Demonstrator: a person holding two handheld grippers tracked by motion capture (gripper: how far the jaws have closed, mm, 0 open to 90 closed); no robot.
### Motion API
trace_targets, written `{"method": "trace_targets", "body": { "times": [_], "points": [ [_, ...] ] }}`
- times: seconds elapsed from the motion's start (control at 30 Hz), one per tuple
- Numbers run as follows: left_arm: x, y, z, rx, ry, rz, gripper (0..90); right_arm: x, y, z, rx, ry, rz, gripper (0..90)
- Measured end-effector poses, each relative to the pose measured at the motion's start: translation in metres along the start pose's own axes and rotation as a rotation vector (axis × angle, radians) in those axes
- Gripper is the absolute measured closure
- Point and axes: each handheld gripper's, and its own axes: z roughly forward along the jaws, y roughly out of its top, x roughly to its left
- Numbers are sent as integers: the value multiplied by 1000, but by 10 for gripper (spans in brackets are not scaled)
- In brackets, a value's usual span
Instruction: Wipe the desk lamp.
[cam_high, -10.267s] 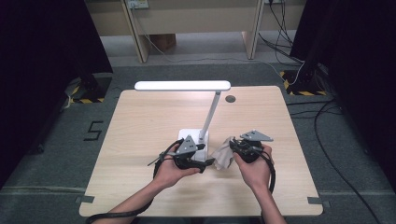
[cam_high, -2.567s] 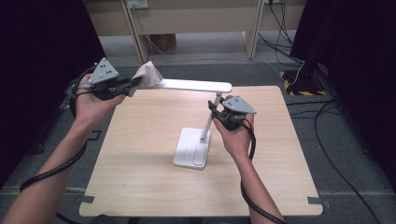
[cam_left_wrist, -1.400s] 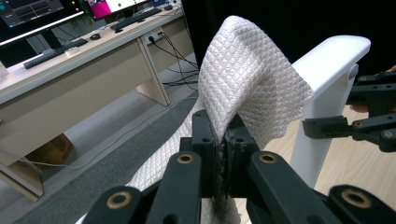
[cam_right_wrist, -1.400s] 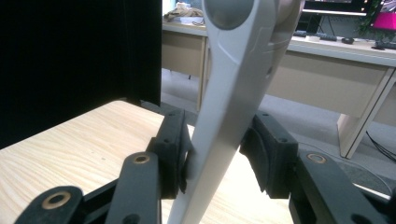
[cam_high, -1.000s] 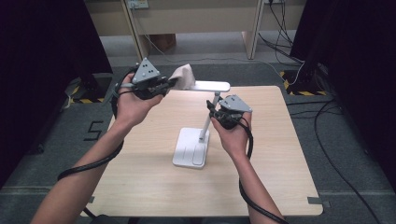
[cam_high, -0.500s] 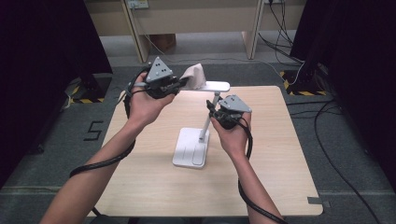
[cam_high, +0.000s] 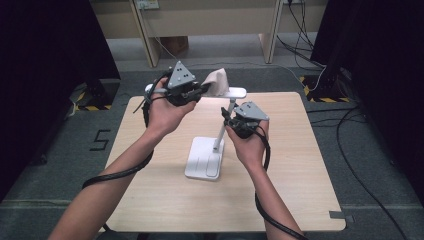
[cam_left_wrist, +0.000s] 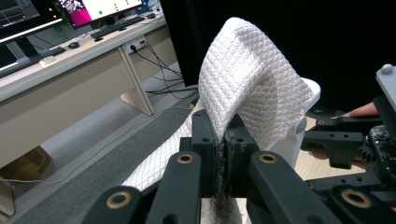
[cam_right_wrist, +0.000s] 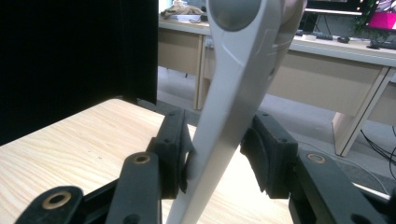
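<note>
White quilted cloth (cam_left_wrist: 252, 79), clamped in the left hand-held gripper (cam_high: 197, 91), drapes over the lamp head's (cam_high: 235, 92) right end; the right hand-held gripper (cam_high: 227, 117) clamps the lamp stem (cam_right_wrist: 233, 107).

Left hand-held gripper (cam_high: 200, 90): black body, grey three-cornered plate on top with small dark screw holes. Right hand-held gripper (cam_high: 226, 116): same build, same grey plate. Each trails a thick black cable that loops under the forearm. Jaws are black, blocky, with brass-coloured pivot rings at the joints. Forearms bare, no sleeves in view.
</note>
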Motion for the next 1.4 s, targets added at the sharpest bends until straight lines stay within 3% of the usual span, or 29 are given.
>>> {"method": "trace_targets", "body": {
  "times": [1.0, 1.4],
  "points": [
    [-22, 12, 22, -4, -21, 6, 849, 3, 0, 1, 2, -16, 3, 590],
    [-29, 18, 29, 3, -36, 30, 849, 3, 0, 0, 2, -31, -8, 590]
  ]
}}
